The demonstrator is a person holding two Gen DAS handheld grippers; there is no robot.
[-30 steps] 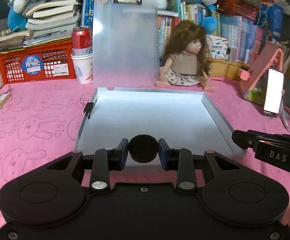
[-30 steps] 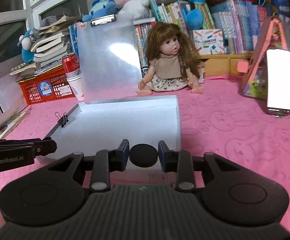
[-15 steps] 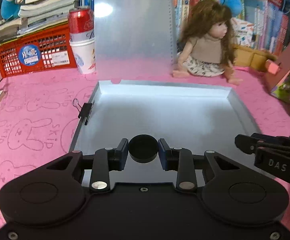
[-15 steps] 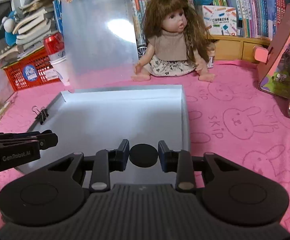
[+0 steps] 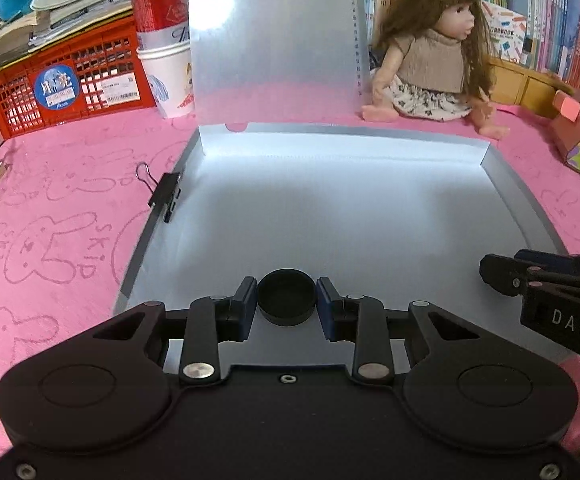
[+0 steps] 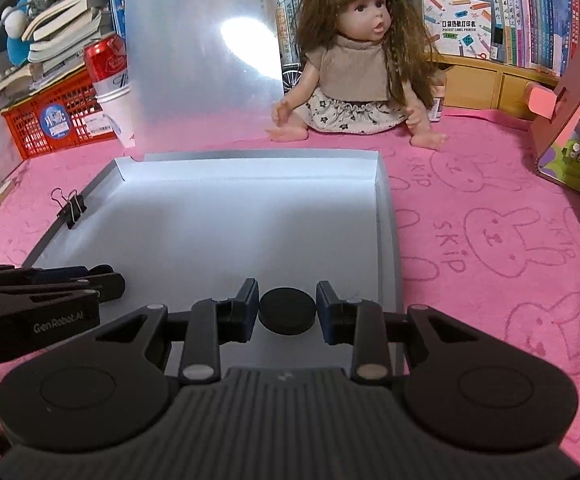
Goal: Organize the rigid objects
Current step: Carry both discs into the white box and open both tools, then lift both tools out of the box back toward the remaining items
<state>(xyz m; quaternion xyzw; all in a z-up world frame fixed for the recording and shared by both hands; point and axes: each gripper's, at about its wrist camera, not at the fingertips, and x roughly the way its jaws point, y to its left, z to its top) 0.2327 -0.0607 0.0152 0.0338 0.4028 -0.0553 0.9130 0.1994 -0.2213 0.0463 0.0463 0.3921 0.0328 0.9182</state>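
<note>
Pieces: two black round pieces, one gripped by each tool. The left piece [image 5: 286, 298] looks like a shallow cap, hollow side up; the right piece [image 6: 287, 311] is a flat disc.
Left gripper: the left gripper [image 5: 286, 304] has its jaws clamped on the cap, one pad on each side of its round wall.
Right gripper: the right gripper [image 6: 287, 309] is pinching the disc edge to edge, jaws closed on it.
Tray: both pieces hang over the near edge of the open grey tray [image 5: 505, 184], its clear lid [image 5: 274, 40] standing up at the far edge.
Key relation: round pieces, so no long axis to line up. The tray floor lies directly below and ahead of both sets of jaws. The cap sits over the near-left part, the disc toward the near-right corner.
Nearer hand: neither, I judge; each is already over the tray, side by side and apart.
Next move: probably a lowering, then release onto the tray floor.
Watch: binder clip [image 5: 166, 197] on the tray's left rim, well clear of both.
Surround: doll [image 6: 361, 56] beyond the far edge, on the pink cloth [image 6: 489, 240].
</note>
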